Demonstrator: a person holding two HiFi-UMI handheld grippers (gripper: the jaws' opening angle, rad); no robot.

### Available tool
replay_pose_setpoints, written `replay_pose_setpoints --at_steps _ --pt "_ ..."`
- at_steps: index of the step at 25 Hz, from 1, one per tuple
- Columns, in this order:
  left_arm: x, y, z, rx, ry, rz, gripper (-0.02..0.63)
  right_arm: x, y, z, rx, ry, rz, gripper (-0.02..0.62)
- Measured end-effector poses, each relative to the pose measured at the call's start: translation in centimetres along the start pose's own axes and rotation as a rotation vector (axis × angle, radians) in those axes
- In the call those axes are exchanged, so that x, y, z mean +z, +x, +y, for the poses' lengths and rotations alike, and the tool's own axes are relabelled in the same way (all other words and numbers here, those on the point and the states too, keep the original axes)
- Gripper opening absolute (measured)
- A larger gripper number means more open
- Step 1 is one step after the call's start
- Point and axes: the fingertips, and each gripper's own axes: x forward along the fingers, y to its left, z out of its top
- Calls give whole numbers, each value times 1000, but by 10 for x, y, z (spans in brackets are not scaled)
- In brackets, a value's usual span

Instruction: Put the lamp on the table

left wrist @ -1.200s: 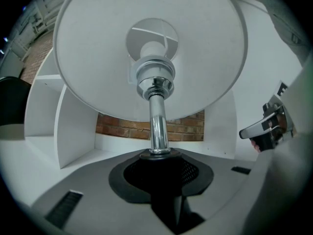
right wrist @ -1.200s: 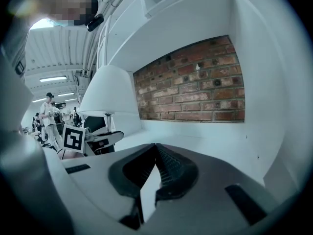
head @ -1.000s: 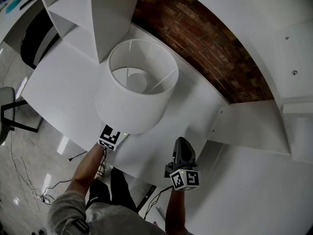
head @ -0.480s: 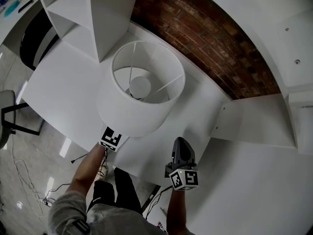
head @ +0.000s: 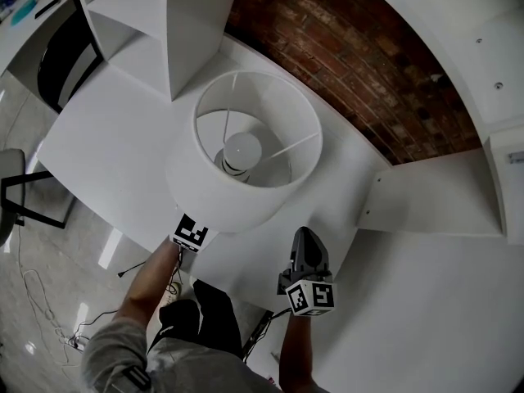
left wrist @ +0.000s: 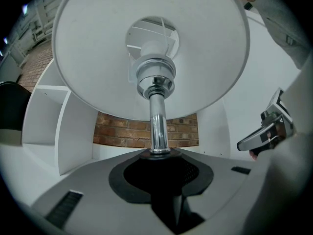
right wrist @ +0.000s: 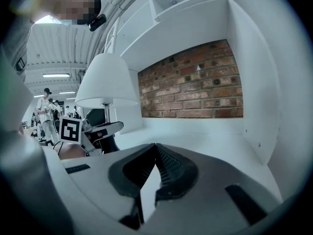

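Note:
The lamp (head: 246,150) has a white drum shade and a chrome stem (left wrist: 157,126). In the head view it hangs over the white table (head: 106,146), and the shade hides its base. My left gripper (left wrist: 159,155) is shut on the stem just under the shade. In the head view only its marker cube (head: 190,234) shows at the shade's near edge. My right gripper (head: 304,236) is to the right of the lamp, over the table's near edge. It is shut and holds nothing, its pads (right wrist: 155,146) meeting at the tips. The right gripper view shows the lamp (right wrist: 105,82) to its left.
A white upright shelf panel (head: 192,31) stands just behind the lamp, against a brick wall (head: 327,64). A white side panel (head: 426,203) closes the table at the right. A black chair (head: 57,64) stands at the far left. Cables (head: 49,301) lie on the floor.
The lamp, with my left gripper on it, has moved a little to the right and further in over the table. My right gripper has barely moved.

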Motion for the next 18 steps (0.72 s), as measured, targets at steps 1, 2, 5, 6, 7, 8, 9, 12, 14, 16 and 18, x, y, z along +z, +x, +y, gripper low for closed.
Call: replay_pose_setpoints --at_steps 1,2,5,6,7,8,9,12,14,16,18 --pt "0 -1 0 0 3 -3 107 -1 -1 1 -2 2 -4 23" --pt "1 -2 -1 -1 6 -7 106 -1 -3 2 -4 4 -7 23" --pt "2 -5 -4 -7 21 -20 106 -3 -9 3 -12 2 -16 23" --pt "1 -6 -5 -9 30 -22 106 -4 -11 3 -15 -1 -19 23" --pt "1 -7 -6 -10 38 -25 106 -5 -13 3 -19 -3 -22 23" --pt "1 -7 -7 -12 43 -28 107 -6 -15 4 -23 -4 -24 23" --pt "1 -8 -8 -15 47 -31 106 -7 -17 4 -26 -6 -26 23" --pt "1 -10 -10 -21 54 -39 106 -10 -21 7 -32 -8 -28 23" --pt "1 -12 -10 -25 59 -40 107 -12 -24 10 -35 -10 -26 23" --pt "1 -12 -10 -25 62 -43 107 -13 -26 13 -36 -13 -25 23" --pt "1 -13 -10 -26 63 -47 107 -13 -29 16 -37 -19 -25 23"
